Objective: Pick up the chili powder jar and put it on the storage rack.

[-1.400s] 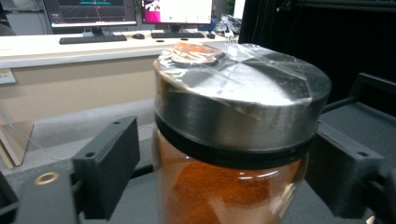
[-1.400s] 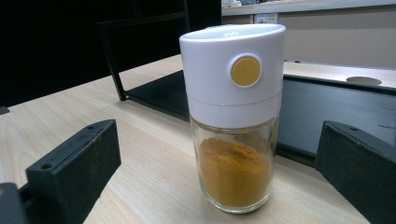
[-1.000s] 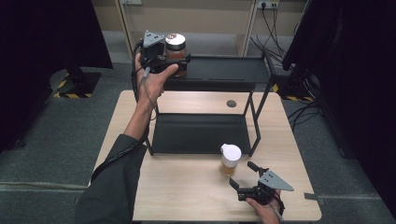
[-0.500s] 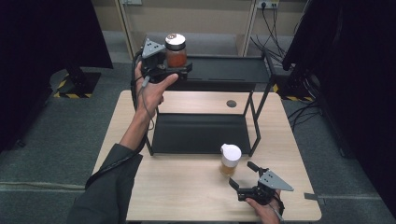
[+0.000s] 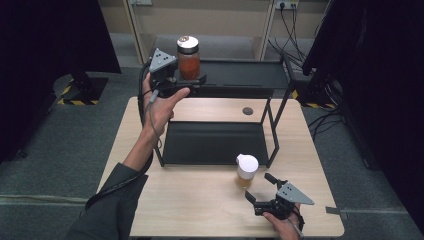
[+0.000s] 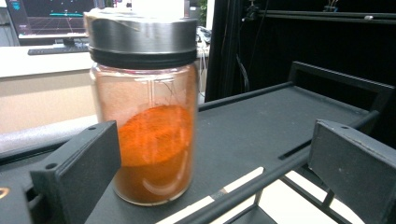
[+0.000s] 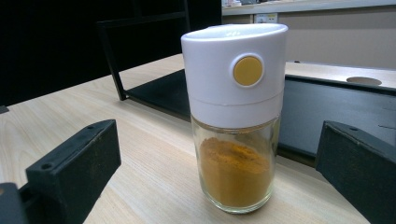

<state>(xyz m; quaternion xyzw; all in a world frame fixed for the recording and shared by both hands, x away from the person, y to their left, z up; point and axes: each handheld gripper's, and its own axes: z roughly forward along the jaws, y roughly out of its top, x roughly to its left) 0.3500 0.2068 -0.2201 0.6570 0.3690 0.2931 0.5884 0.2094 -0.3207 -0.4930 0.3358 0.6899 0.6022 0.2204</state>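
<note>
Comparing with a second earlier, the left hand-held gripper (image 5: 192,79) had set the red spice jar (image 5: 188,57) on the rack's top shelf (image 5: 240,75) and opened, jaws apart, so next up looked like the yellow spice jar (image 5: 246,171) on the surface (image 5: 200,200) between the right hand-held gripper's (image 5: 259,189) spread jaws.

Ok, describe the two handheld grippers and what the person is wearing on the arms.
Both grippers, left gripper and right gripper, are black, each with two blocky black jaws and a grey three-cornered plate on top. A black cable trails from the left one down the forearm. The left arm wears a dark grey sleeve, pushed up from the wrist.
</note>
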